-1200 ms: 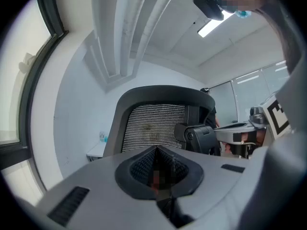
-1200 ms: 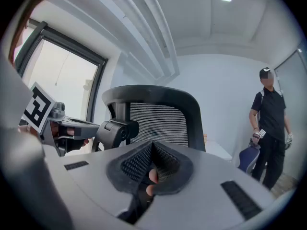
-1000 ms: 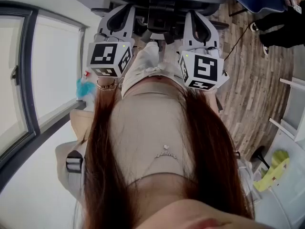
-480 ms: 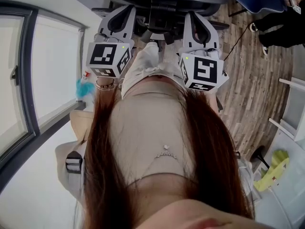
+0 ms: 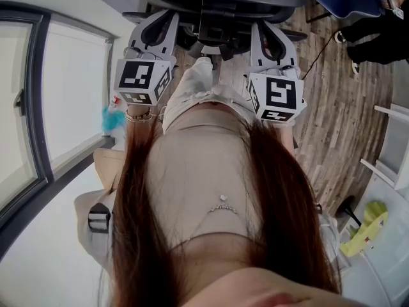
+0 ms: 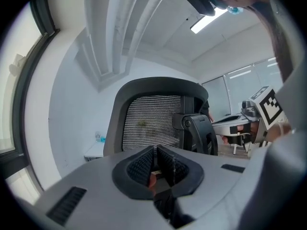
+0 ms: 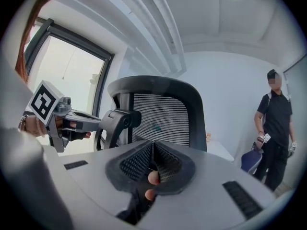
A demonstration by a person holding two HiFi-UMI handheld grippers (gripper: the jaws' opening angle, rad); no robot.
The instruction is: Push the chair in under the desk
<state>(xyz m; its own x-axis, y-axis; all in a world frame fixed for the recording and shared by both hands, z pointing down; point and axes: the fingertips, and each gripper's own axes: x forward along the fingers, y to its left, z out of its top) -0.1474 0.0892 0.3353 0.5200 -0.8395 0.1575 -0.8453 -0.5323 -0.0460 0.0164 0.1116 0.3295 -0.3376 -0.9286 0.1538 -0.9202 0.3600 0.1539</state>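
My left tool (image 6: 154, 160) and right tool (image 7: 151, 160) are squeezed shut on nothing, so I would press both evenly on the chair (image 6: 152, 123) and push straight.

Left gripper (image 6: 155, 151): jaws closed together, ribbed pads meeting, nothing gripped between them. Directly beyond the jaw tips stands an office chair (image 6: 152, 128), upright, with a grey mesh backrest in a dark frame. Contact between jaws and chair cannot be confirmed. A black pivoting bracket (image 6: 194, 131) sits on the chair's right side. The right gripper (image 6: 221, 123), with its marker cube, is level with that bracket. A window (image 6: 19, 80) is at far left and a lit ceiling light (image 6: 208, 20) is overhead.
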